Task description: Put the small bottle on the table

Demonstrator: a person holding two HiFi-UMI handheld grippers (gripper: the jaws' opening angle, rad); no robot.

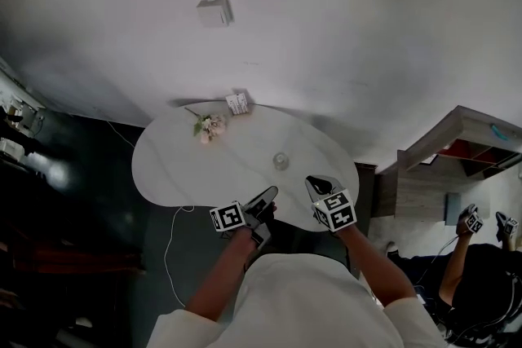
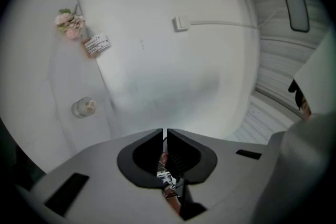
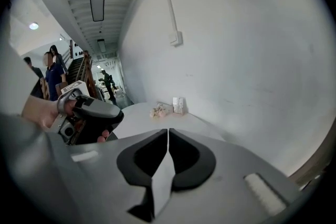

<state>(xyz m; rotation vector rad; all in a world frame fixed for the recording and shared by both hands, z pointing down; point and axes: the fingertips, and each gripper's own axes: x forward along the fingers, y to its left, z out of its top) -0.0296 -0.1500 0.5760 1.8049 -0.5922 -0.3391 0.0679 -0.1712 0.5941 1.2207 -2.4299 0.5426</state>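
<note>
On white table [image 1: 163, 167] | small bottle [image 1: 280, 161], clear | contents not discernible

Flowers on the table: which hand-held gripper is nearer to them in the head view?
Left. The left hand-held gripper sits at the near edge of the table, below and right of the flowers; the right hand-held gripper is further right along that edge.

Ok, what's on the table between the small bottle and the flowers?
Nothing. The head view shows only bare table between the small bottle and the flowers.
</note>
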